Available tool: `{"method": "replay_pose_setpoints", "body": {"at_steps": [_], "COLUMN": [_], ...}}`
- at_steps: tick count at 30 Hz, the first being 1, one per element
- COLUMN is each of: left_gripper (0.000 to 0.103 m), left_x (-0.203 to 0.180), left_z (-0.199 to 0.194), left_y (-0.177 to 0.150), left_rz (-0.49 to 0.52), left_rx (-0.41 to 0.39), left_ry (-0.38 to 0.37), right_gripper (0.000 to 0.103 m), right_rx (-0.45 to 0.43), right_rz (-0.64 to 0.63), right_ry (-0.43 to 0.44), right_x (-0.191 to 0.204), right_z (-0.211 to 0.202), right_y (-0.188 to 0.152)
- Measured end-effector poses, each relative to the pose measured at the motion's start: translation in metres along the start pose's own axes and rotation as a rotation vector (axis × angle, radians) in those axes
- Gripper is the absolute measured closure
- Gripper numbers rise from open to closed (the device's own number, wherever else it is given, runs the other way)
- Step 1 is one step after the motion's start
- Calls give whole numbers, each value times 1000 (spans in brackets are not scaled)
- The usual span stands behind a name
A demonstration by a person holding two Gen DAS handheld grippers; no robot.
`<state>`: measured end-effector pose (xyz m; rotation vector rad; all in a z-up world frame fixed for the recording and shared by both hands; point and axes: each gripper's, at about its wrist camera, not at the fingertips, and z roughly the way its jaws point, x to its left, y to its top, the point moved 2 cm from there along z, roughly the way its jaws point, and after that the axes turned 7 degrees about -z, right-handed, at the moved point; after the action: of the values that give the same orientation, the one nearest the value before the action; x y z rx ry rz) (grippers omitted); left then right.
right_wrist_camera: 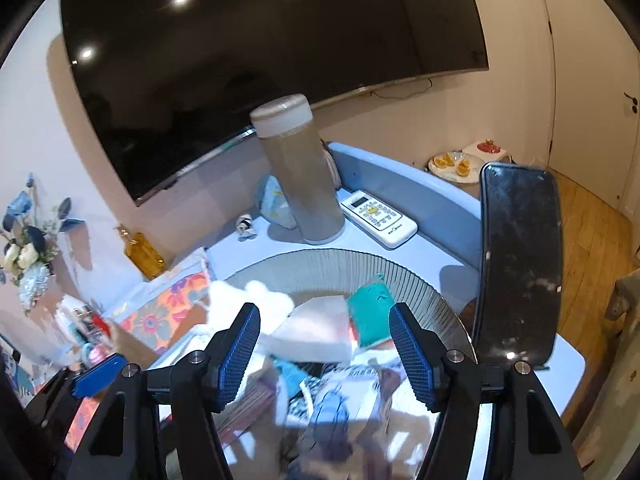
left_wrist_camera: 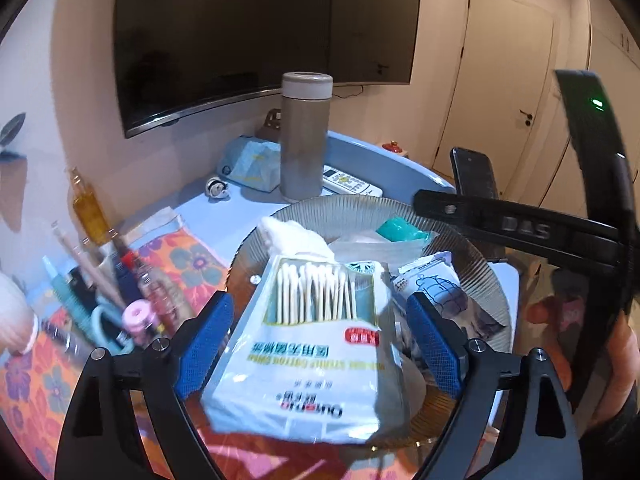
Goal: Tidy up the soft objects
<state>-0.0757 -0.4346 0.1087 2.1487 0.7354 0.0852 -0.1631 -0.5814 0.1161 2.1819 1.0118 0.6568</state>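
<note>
A ribbed glass bowl (left_wrist_camera: 360, 204) holds several soft items. A white packet of cotton swabs (left_wrist_camera: 304, 360) lies at its near side, between the blue pads of my left gripper (left_wrist_camera: 320, 308). The jaws stand wide and the right pad is clear of the packet. Behind it lie white cotton wads (left_wrist_camera: 296, 236), a teal pack (left_wrist_camera: 400, 230) and a small printed sachet (left_wrist_camera: 432, 284). My right gripper (right_wrist_camera: 325, 314) is open above the bowl (right_wrist_camera: 340, 260), over a flat white pack (right_wrist_camera: 316, 336) and the teal pack (right_wrist_camera: 370, 316), gripping nothing.
A beige flask (left_wrist_camera: 306, 136), a remote (left_wrist_camera: 352, 184) and a tissue pack (left_wrist_camera: 252, 164) stand behind the bowl. A phone (right_wrist_camera: 516, 260) stands upright at its right. At left are an amber bottle (left_wrist_camera: 88, 208), a cup of pens and scissors (left_wrist_camera: 104, 300) and a floral cloth (left_wrist_camera: 188, 260).
</note>
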Motion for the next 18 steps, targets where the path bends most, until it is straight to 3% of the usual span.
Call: {"method": "replay_pose_setpoints", "body": {"at_steps": [4, 9, 15, 18], "left_gripper": [16, 16, 16, 16], "left_x": [3, 11, 54, 85], "left_z": [-23, -64, -134, -168], "left_y": [-7, -23, -55, -68], "left_rz": [-21, -34, -79, -134], "left_rx": [-11, -43, -84, -105], "left_ry": [-37, -29, 75, 130], "right_gripper": [38, 38, 38, 38], "right_rx": [-45, -57, 4, 48], "right_rz": [-30, -68, -127, -221], "right_ry": [-3, 67, 149, 194], "right_x": [15, 45, 102, 148], "right_z": [-30, -61, -76, -81], "right_y": [-3, -10, -36, -56]}}
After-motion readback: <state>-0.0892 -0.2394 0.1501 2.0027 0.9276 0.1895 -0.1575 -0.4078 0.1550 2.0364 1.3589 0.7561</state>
